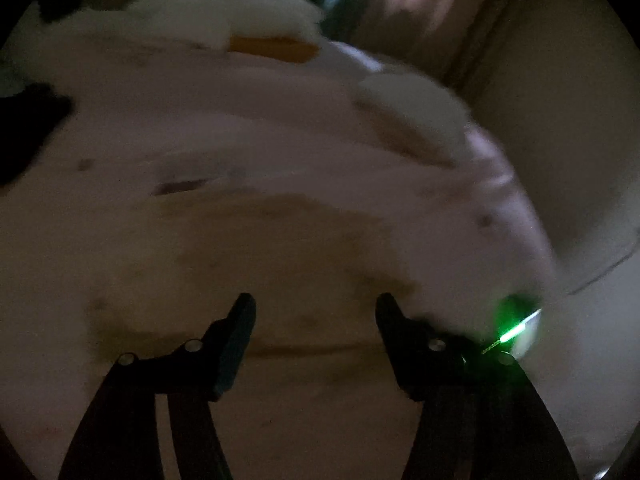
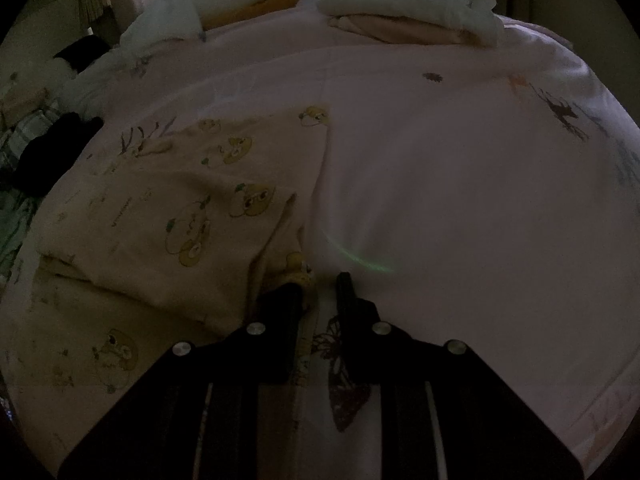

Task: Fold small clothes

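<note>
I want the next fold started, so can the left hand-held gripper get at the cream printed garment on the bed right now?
Probably yes. The left hand-held gripper is open and empty just above the cream garment, with nothing between them, though that view is blurred.

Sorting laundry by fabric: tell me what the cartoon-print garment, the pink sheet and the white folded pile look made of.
Cartoon-print garment: thin, matte woven or knit cotton by the look; it creases softly.
Pink sheet: smooth, matte light cloth, probably cotton; it lies flat with fine wrinkles.
White folded pile: thicker, fluffier fabric, perhaps terry or fleece; rounded, puffy edges. The dim light leaves this open.
</note>
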Motion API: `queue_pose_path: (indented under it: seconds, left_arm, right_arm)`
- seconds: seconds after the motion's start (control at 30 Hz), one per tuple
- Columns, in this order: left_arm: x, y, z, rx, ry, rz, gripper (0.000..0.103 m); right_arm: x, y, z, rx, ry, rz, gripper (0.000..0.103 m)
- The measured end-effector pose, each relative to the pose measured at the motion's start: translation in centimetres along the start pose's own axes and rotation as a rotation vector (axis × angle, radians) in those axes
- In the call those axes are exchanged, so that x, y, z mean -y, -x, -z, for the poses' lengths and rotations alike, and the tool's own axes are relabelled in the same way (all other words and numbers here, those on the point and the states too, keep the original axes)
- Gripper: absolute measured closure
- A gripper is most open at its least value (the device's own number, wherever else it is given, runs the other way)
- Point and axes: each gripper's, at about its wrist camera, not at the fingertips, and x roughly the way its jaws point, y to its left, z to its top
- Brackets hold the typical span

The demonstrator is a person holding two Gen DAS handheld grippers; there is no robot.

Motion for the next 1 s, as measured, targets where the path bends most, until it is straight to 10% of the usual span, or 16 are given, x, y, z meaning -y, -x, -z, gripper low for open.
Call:
queue_pose_path:
  seconds: [0.33,0.53,0.67,1.0]
  left_arm:
    - [-13.3,2.3,9.0,-0.147,0.207,-0.184,0.042]
    - [-16.1,3.9,12.7,-0.168,0.332,-0.058,0.042]
    - [-15.6,5.1,14.5,-0.178,0.308,0.003,0.042]
    - [-14.9,6.4,18.2,-0.210,0.370,0.184,0.042]
  right_arm:
    - [0.7,1.3,1.0,-0.031,-0.051,-0.054,0.083]
    - [0.4,3.7,3.1,-0.096,-0.040,-0.090,0.073]
    - [1.3,6.2,5.8,-0.155,-0.098,-0.297,0.027]
    - [2.2,10.1,11.7,-0.166,-0.210,-0.426,0.026]
